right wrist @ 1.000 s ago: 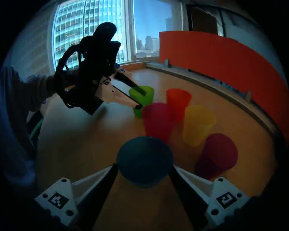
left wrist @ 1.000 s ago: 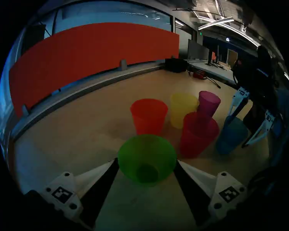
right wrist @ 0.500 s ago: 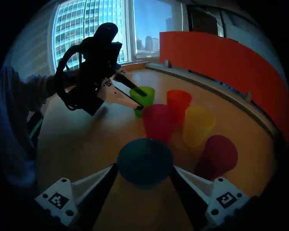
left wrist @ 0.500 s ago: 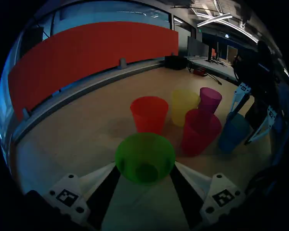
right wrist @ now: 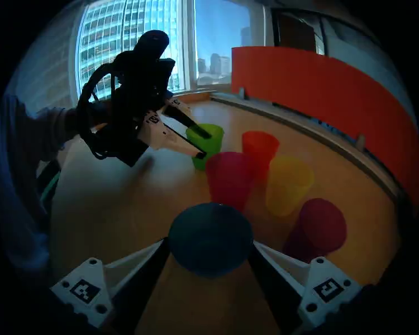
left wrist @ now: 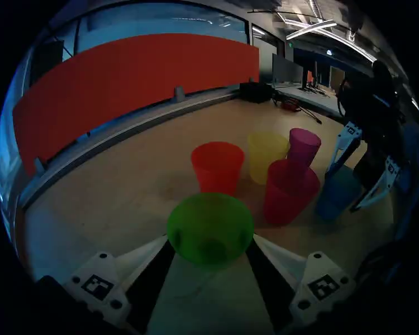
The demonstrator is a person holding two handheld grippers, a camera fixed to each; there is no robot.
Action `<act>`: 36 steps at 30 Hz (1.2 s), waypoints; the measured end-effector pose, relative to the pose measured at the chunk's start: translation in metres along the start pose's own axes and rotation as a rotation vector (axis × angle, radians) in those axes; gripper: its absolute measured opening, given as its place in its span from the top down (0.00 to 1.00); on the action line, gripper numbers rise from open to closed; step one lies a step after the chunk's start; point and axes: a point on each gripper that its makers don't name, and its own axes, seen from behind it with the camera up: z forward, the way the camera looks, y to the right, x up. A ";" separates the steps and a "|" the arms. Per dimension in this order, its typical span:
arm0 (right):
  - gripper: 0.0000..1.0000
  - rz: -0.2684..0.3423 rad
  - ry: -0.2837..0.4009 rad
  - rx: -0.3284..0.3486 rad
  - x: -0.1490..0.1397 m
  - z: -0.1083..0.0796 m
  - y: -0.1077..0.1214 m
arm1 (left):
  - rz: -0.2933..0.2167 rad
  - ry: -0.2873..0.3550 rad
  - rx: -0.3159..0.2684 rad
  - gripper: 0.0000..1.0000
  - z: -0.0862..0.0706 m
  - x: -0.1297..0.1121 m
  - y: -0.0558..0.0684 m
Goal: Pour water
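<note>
A green cup [left wrist: 211, 234] stands upright between the fingers of my left gripper [left wrist: 209, 248], which is shut on its sides. The right gripper view has that green cup [right wrist: 205, 144] held by the left gripper [right wrist: 201, 142] at the far end of the cup group. My right gripper [right wrist: 209, 251] is shut on a dark blue cup [right wrist: 210, 239]. In the left gripper view the blue cup [left wrist: 337, 195] sits in the right gripper [left wrist: 359, 167] at the right. I cannot tell whether either cup is off the table. No water shows in them.
On the wooden table [left wrist: 114, 190] stand an orange cup [left wrist: 217, 166], a yellow cup [left wrist: 267, 156], a magenta cup [left wrist: 304, 146] and a red cup [left wrist: 289, 191], close together between the held cups. An orange panel [left wrist: 125, 78] runs along the table's far edge. A sleeve [right wrist: 19, 167] is at the left.
Both grippers have drifted only slightly with their cups. The blue cup looks a little larger in the right gripper view. Both holds are unchanged.
</note>
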 end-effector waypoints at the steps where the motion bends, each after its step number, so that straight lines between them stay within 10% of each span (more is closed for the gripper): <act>1: 0.07 -0.002 0.003 -0.005 0.000 0.000 0.001 | -0.001 0.001 0.000 0.16 -0.001 0.000 0.000; 17: 0.10 0.022 0.071 -0.029 0.012 -0.004 0.000 | -0.021 0.051 0.005 0.17 -0.026 0.011 0.006; 36: 0.11 0.002 0.231 -0.077 0.071 -0.056 -0.006 | -0.045 0.232 0.048 0.17 -0.099 0.062 0.014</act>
